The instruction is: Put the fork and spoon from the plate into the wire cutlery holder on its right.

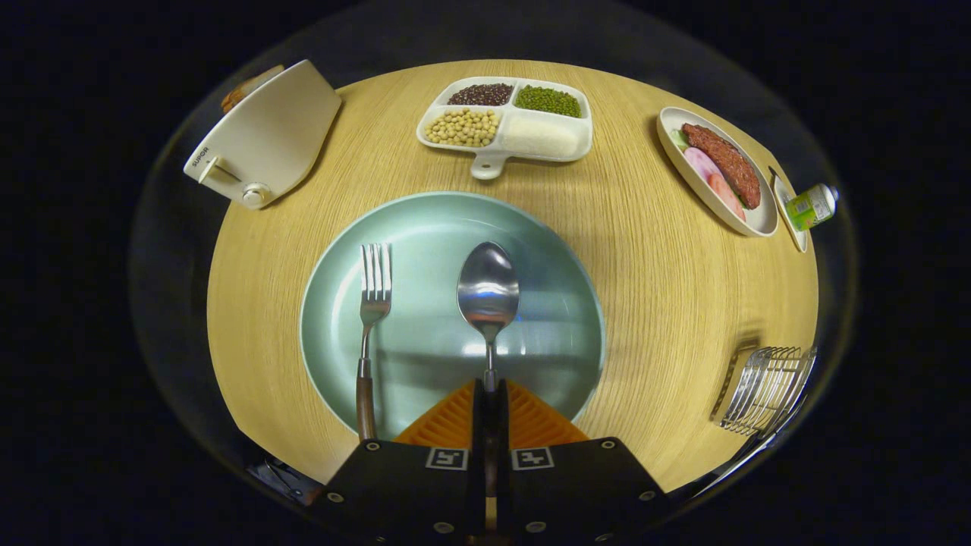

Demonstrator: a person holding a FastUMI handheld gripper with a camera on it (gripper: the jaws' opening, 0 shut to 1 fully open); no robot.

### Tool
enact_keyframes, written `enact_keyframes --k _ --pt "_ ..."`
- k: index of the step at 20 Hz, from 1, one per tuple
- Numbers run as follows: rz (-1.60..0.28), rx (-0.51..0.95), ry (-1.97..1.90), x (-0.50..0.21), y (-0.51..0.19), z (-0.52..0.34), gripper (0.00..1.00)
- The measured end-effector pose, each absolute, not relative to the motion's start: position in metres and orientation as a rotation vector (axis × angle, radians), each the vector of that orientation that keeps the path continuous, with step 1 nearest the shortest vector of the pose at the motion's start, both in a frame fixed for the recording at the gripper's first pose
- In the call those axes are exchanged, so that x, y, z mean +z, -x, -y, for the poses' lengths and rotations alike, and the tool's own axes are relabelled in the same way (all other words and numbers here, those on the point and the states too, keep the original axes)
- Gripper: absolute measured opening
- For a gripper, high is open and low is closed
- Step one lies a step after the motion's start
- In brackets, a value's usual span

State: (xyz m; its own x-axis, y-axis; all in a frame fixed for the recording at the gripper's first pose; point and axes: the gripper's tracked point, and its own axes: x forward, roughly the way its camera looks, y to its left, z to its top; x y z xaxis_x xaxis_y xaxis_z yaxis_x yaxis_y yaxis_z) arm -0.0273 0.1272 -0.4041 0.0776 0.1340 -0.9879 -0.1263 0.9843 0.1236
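We see the hand-held gripper (491,394) closed narrow on the spoon (488,292), both orange fingers (447,421) pressing its handle from either side. The spoon's bowl lies just ahead of the fingers on the pale green plate (425,227), facing up. The fork (372,318) rests on the same plate just left of the fingers, tines pointing away, its dark handle crossing the near rim. The wire cutlery holder (766,387) stands well off to the right on the round wooden counter (645,280). Beyond the plate sits a divided dish of beans and grains (507,121); far right, a dish of meat and sliced vegetables (717,167); far left, a cream appliance (262,140).
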Motion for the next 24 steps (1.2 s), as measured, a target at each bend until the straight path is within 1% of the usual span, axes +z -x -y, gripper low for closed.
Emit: enact_keyframes --k 5,10,15,21,24 --pt "-1.386 0.204 -0.050 -0.379 0.020 -0.119 0.06" --pt "-1.280 0.186 -0.126 -0.335 0.015 -0.095 0.05" --pt "-1.208 0.100 -0.168 -0.303 0.022 -0.033 0.06" --pt "-1.201 -0.047 -0.178 -0.295 0.050 0.060 0.06" --pt "-1.211 -0.091 -0.193 -0.297 0.064 0.098 0.05"
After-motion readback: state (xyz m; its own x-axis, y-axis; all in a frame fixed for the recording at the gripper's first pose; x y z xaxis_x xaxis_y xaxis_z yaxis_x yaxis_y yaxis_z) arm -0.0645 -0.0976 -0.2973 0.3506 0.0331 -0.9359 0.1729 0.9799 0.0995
